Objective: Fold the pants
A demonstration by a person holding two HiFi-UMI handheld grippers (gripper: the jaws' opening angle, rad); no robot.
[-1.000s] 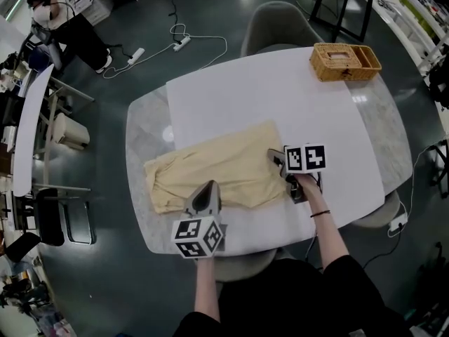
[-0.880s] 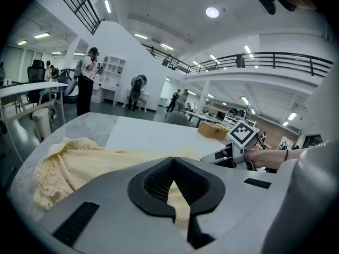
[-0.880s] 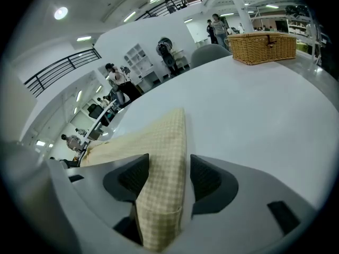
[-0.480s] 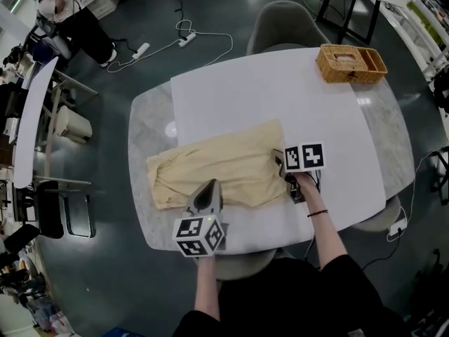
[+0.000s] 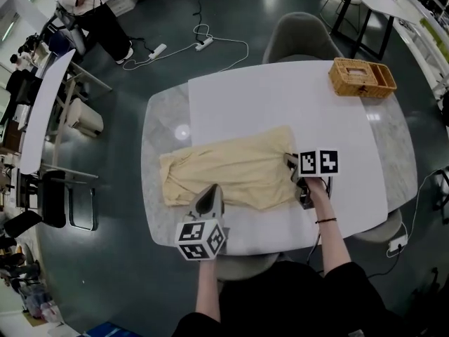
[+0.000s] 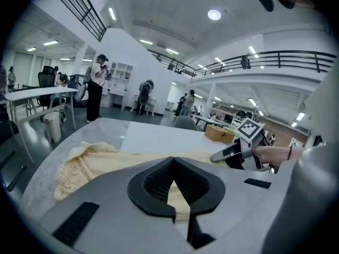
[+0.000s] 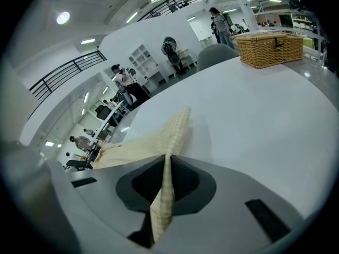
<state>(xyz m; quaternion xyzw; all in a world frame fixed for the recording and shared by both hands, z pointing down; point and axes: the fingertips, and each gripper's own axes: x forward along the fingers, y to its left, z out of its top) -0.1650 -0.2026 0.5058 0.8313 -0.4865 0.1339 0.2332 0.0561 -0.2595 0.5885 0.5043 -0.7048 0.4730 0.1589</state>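
Observation:
Pale yellow pants (image 5: pixel 231 170) lie spread across the near left of the table. My left gripper (image 5: pixel 209 190) sits at their near edge. Its jaws (image 6: pixel 172 160) meet at the tips, with yellow cloth (image 6: pixel 90 160) showing between them. My right gripper (image 5: pixel 290 161) is at the pants' right end. Its jaws (image 7: pixel 168 157) have just been closing. They now pinch a fold of the checked cloth (image 7: pixel 153 139), which rises off the table into them and runs back past them. From the left gripper view, the right gripper (image 6: pixel 233 152) shows at the far side of the cloth.
A white mat (image 5: pixel 280 97) covers most of the marble table (image 5: pixel 151 139). A wicker basket (image 5: pixel 361 78) stands at the far right corner. A grey chair (image 5: pixel 302 37) is behind the table. Cables (image 5: pixel 203 44) lie on the floor, and a person (image 5: pixel 95 12) stands at the far left.
The head view has shifted, so the table now sits further right and lower. Both grippers keep their places on the pants; the cloth at the right gripper looks slightly raised.

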